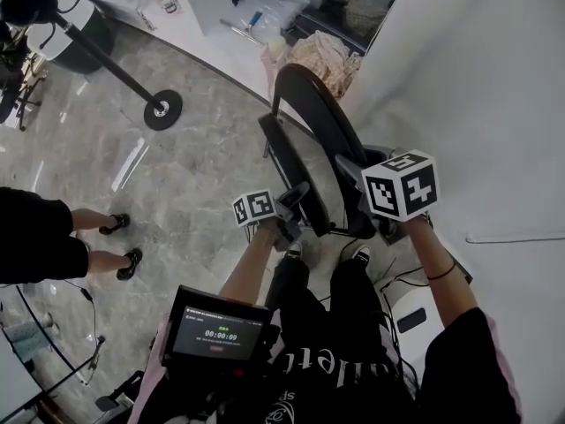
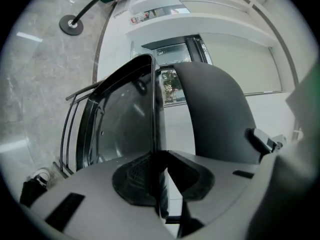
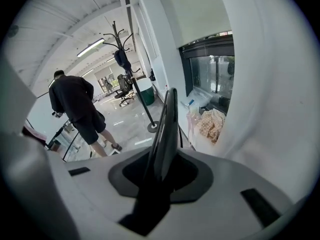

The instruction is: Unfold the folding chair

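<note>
A black folding chair [image 1: 311,117] stands folded on the marble floor in front of me, close to a pale wall. My left gripper [image 1: 288,210] is shut on the thin edge of its seat panel [image 2: 153,114]; the curved backrest [image 2: 216,116] rises just right of that panel. My right gripper [image 1: 369,184] is shut on the backrest's near edge [image 3: 168,124], which runs upright between its jaws. In the left gripper view the left gripper [image 2: 159,170] clamps the panel edge-on. In the right gripper view the right gripper [image 3: 161,173] pinches the dark edge the same way.
A stanchion base [image 1: 162,109] sits on the floor at the far left. A person in black [image 1: 40,232] stands at the left and shows as the same person [image 3: 75,109] from behind. A heap of cloth [image 1: 328,56] lies behind the chair. A small screen [image 1: 219,329] hangs at my chest.
</note>
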A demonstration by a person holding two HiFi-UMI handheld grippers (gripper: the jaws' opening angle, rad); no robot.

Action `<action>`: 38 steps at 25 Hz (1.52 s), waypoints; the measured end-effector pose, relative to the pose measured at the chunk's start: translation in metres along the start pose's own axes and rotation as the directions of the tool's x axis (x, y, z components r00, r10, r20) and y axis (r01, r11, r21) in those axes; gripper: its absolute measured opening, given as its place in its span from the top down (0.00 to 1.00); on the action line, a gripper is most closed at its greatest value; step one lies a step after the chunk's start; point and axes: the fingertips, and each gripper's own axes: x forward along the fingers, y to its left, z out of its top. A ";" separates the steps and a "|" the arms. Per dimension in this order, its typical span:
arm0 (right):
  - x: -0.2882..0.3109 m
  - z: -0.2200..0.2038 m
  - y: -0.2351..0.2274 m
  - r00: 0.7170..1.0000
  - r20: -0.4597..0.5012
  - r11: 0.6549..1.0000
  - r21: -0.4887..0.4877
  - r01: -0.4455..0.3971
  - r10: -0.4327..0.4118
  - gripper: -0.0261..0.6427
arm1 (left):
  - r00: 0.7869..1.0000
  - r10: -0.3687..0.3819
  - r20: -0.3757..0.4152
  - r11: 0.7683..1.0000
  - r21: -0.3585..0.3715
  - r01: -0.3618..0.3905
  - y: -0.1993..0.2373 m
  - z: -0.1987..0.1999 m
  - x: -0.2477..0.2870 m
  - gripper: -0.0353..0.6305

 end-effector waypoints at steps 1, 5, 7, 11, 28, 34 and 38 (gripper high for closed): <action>0.000 -0.004 0.008 1.000 -0.003 1.000 0.001 0.003 -0.003 0.82 | 1.000 0.008 -0.005 1.000 0.010 -0.008 0.003 -0.001 -0.010 0.85; -0.003 -0.019 0.045 1.000 -0.007 0.999 0.046 -0.001 0.001 0.81 | 0.999 0.034 -0.015 0.999 0.021 -0.034 0.010 -0.012 -0.050 0.84; -0.004 -0.029 0.062 1.000 -0.012 0.998 0.056 -0.014 0.014 0.81 | 0.999 0.039 -0.013 0.999 0.019 -0.039 0.014 -0.021 -0.071 0.84; -0.009 -0.044 0.089 0.999 -0.015 0.997 0.059 -0.044 0.045 0.82 | 0.999 0.038 0.022 0.999 0.001 -0.038 0.018 -0.039 -0.102 0.84; 0.003 -0.068 0.205 0.986 -0.019 0.984 -0.075 -0.164 0.163 0.83 | 0.974 0.085 0.210 0.995 -0.065 -0.072 0.048 -0.073 -0.206 0.82; 0.002 -0.083 0.257 0.988 -0.051 0.987 -0.060 -0.150 0.147 0.83 | 0.985 0.050 0.166 0.997 -0.069 -0.039 0.056 -0.089 -0.259 0.83; 0.002 -0.092 0.298 0.991 -0.057 0.993 0.006 -0.122 0.122 0.83 | 0.995 0.032 0.090 0.999 -0.030 -0.030 0.063 -0.094 -0.308 0.83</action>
